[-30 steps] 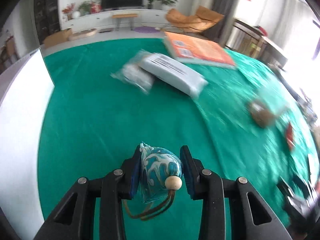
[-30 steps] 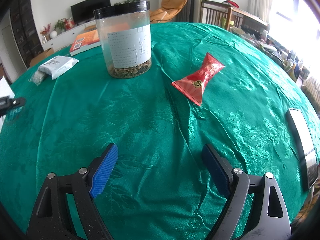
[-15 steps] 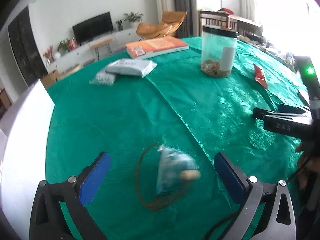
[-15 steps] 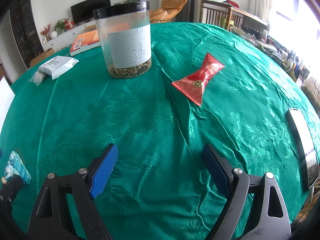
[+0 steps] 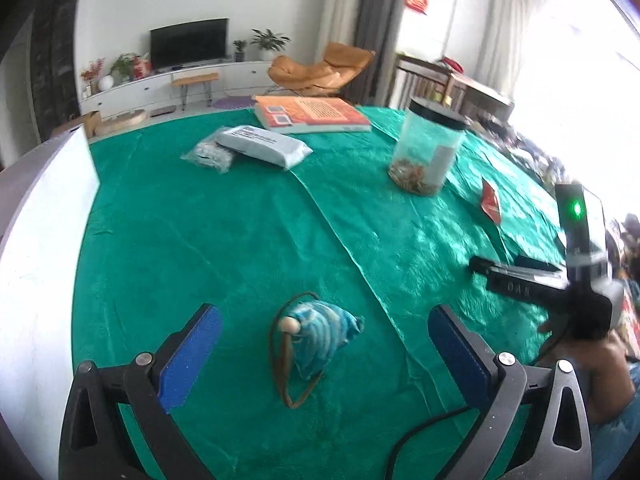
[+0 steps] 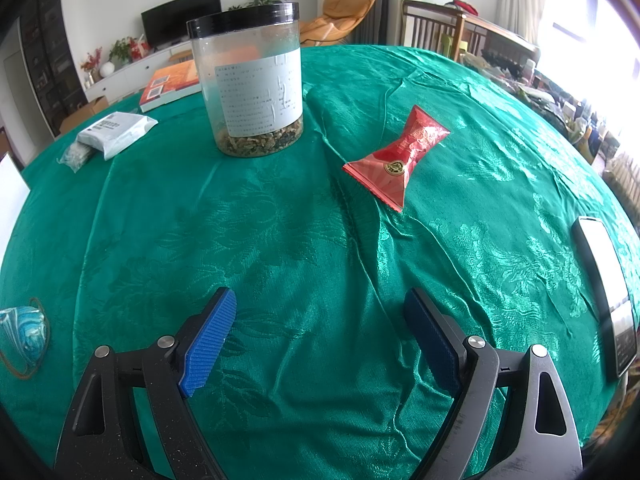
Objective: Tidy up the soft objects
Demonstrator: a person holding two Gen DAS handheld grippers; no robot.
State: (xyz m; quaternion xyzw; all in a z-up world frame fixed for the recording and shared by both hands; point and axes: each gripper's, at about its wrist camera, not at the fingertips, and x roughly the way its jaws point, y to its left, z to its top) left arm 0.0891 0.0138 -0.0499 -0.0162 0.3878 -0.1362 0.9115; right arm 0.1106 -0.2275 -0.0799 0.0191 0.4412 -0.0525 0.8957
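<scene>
Right tongs (image 6: 320,328) open over green cloth (image 6: 280,240); jar (image 6: 250,84), red packet (image 6: 400,156) beyond

Bright living room with white walls: a dark TV (image 5: 189,42) on a long white cabinet (image 5: 176,82), potted plants (image 5: 269,40), a tan lounge chair (image 5: 320,68), grey curtains (image 5: 374,20), and a blown-out sunlit window (image 5: 560,60) on the right.

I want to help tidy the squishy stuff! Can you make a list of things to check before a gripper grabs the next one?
1. Left gripper open and empty: ok.
2. Blue pouch let go, lying on the green cloth: ok.
3. Right gripper open, nothing between its fingers: ok.
4. Red packet lying free ahead of the right gripper: ok.
5. Jar apart from the packet: ok.
6. Where soft things belong: cannot tell.
</scene>
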